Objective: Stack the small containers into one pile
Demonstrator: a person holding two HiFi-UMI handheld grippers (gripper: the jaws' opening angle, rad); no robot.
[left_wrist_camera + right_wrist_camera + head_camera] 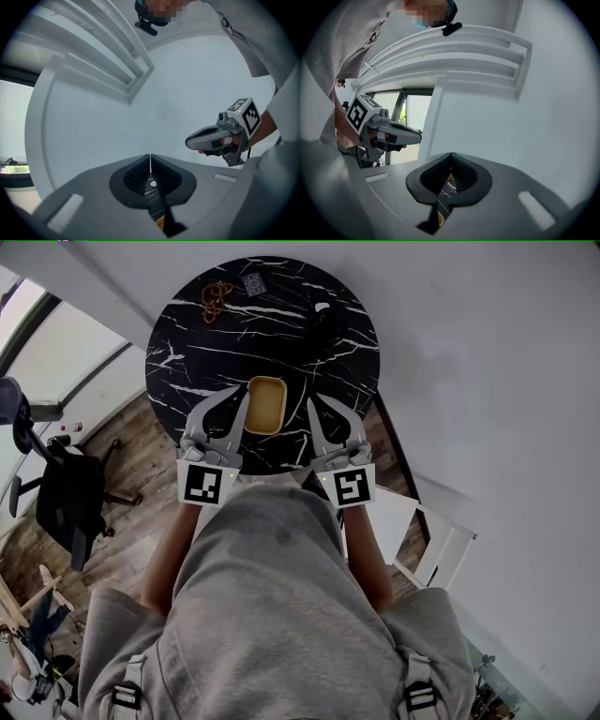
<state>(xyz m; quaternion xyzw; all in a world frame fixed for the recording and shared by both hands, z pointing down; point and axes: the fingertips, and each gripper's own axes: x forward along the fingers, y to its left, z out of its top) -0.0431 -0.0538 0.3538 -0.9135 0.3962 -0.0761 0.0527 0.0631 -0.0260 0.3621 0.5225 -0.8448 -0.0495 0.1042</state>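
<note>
Our left gripper [240,397] has its jaws pressed together with nothing between them; its own view shows the two pads meeting in a thin line. Our right gripper [315,404] is closed the same way and also empty. Both point away from us over the near edge of the round black marble table [187,362].

Between the two grippers, close to each tip but touching neither, lies the yellow container [265,405], a shallow rounded-rectangle tray. We see nothing inside it. In each gripper view only a sliver of its yellow shows low in the gap behind the pads.

At the far side of the table, well apart from the tray, we make out a dark object [325,320] with a pale spot on it. It merges with the black tabletop, so we cannot tell whether it is another container or what it holds. Near it lie an orange-brown tangle [216,301] and a small dark square item [253,282], both too small to identify.

An office chair [70,493] stands on the wooden floor to our left.
</note>
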